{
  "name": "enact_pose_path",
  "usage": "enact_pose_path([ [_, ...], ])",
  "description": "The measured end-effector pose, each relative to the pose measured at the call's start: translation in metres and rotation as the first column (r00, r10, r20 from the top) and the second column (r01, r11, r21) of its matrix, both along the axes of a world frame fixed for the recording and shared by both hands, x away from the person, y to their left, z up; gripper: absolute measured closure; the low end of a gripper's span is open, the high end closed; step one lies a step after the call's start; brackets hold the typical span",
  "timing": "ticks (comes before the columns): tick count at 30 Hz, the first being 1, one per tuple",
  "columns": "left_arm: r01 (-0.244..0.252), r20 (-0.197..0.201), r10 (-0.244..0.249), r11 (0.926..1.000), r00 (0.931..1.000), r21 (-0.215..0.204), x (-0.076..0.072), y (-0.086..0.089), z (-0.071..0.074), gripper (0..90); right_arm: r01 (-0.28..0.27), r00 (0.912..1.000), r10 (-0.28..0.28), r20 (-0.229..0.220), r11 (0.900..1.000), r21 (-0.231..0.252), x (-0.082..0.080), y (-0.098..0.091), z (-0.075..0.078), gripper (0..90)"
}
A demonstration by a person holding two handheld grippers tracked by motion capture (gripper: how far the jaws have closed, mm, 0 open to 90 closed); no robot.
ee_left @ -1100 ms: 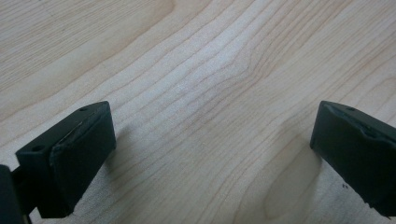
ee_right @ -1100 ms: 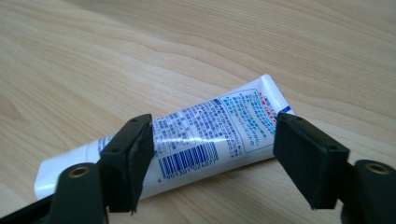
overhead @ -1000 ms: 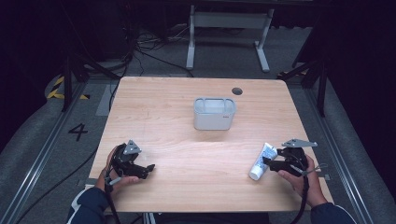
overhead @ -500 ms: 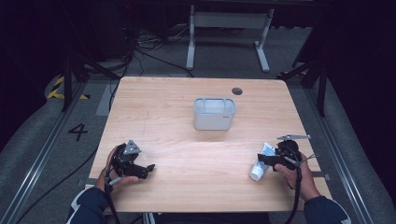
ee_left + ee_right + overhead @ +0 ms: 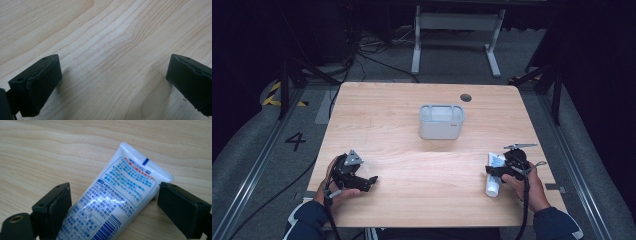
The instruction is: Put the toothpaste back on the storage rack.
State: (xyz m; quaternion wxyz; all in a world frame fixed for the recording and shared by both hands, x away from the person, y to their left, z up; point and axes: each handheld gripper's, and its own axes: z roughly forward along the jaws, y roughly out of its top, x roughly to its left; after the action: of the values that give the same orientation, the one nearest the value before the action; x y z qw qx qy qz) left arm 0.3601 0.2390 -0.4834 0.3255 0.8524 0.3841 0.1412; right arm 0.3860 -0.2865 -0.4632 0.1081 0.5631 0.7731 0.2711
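right tool (image 5: pixel 112 202) straddles a toothpaste tube (image 5: pixel 117 202) on the tabletop (image 5: pixel 412 125), jaws apart; left tool (image 5: pixel 112 82) gapes empty.

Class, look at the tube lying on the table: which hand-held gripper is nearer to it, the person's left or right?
Right. The right hand-held gripper has the tube between its open jaws; the left hand-held gripper rests far across the table.

Left black two-jaw claw (image 5: pixel 371 180) held low at the near left, jaws spread wide, right black two-jaw claw (image 5: pixel 490 170) at the near right, jaws parted, both forearms in dark sleeves
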Motion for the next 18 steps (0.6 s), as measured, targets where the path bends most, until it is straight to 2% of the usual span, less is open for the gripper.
enact_pose_path([
  [1, 0.000, 0.000, 0.000, 1.0000, 1.0000, 0.000, 0.000, 0.000, 0.000, 0.4, -0.006, 1.0000, 0.006, -0.003, 0.9999, -0.009, 0.000, 0.001, 0.000, 16.4],
  [2, 0.000, 0.000, 0.000, 1.0000, 1.0000, 0.000, 0.000, 0.000, 0.000, 0.4, -0.033, 0.9994, 0.033, -0.008, 0.9990, -0.031, 0.000, 0.003, 0.002, 23.8],
  [3, 0.000, 0.000, 0.000, 1.0000, 1.0000, 0.000, 0.000, 0.000, 0.000, 0.5, -0.033, 0.9994, 0.033, -0.008, 0.9990, -0.031, 0.000, 0.003, 0.002, 23.8],
  [5, 0.000, 0.000, 0.000, 1.0000, 1.0000, 0.000, 0.000, 0.000, 0.000, 0.4, -0.070, 0.9975, 0.069, -0.016, 0.9960, -0.055, -0.001, 0.008, 0.004, 33.1],
  [6, 0.000, 0.000, 0.000, 1.0000, 1.0000, 0.000, 0.000, 0.000, 0.000, 0.4, -0.078, 0.9969, 0.077, -0.017, 0.9942, -0.074, -0.001, 0.009, 0.005, 34.0],
  [8, 0.000, 0.002, 0.000, 1.0000, 1.0000, 0.001, 0.000, 0.000, 0.000, 0.4, -0.081, 0.9965, 0.079, -0.025, 0.9934, -0.081, 0.000, 0.010, 0.005, 34.2],
  [11, 0.000, 0.000, 0.000, 1.0000, 1.0000, 0.000, 0.000, 0.000, 0.000, 0.4, -0.116, 0.9920, 0.109, -0.064, 0.9859, -0.121, 0.004, 0.013, 0.008, 35.4],
  [13, -0.001, 0.000, 0.001, 1.0000, 1.0000, 0.000, 0.000, 0.000, 0.000, 0.4, -0.137, 0.9892, 0.126, -0.074, 0.9774, -0.161, 0.006, 0.018, 0.008, 36.2],
  [18, 0.000, 0.000, 0.000, 1.0000, 1.0000, 0.000, 0.000, 0.000, 0.000, 0.4, -0.177, 0.9828, 0.164, -0.086, 0.9685, -0.175, 0.011, 0.023, 0.010, 42.2],
])
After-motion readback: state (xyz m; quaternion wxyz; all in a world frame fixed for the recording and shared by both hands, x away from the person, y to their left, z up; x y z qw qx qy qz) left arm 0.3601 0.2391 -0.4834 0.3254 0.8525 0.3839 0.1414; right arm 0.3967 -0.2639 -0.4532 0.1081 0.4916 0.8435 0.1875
